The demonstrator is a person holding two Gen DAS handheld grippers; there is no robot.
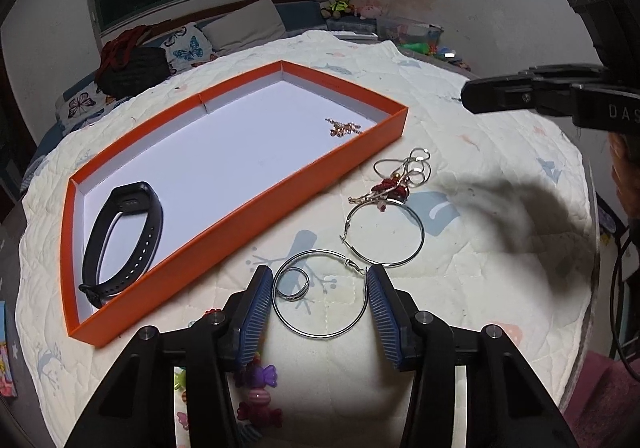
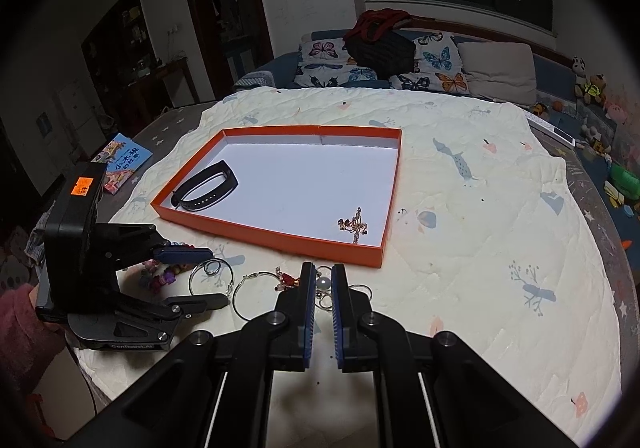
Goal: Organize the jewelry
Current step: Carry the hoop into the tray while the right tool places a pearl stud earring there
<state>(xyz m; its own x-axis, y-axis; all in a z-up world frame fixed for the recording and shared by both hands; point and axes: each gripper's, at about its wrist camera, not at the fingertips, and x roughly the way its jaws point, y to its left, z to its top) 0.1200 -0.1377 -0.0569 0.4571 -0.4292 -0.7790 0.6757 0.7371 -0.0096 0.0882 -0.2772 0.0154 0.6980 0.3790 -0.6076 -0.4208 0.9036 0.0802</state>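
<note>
An orange tray (image 1: pixel 280 204) with a white floor lies on the quilt and holds a black wristband (image 1: pixel 124 236) and a gold chain (image 1: pixel 344 127). My left gripper (image 1: pixel 320 280) is open, its fingers either side of a silver hoop earring (image 1: pixel 320 334) with a small ring (image 1: pixel 291 284) inside it. A second hoop (image 1: pixel 416 244) and a tangled silver necklace with red beads (image 1: pixel 396 184) lie beyond. My right gripper (image 2: pixel 320 282) is nearly shut, a narrow gap between the pads, above the necklace and its pearl (image 2: pixel 323 282). The tray (image 2: pixel 256 232) also shows in the right wrist view.
A beaded bracelet (image 1: pixel 256 396) lies under the left gripper. A picture book (image 2: pixel 122 162) sits at the quilt's left edge. A bed with butterfly pillows (image 2: pixel 436 64) and a black bag (image 2: pixel 380 44) lies behind. Toys (image 2: pixel 592 88) line the right side.
</note>
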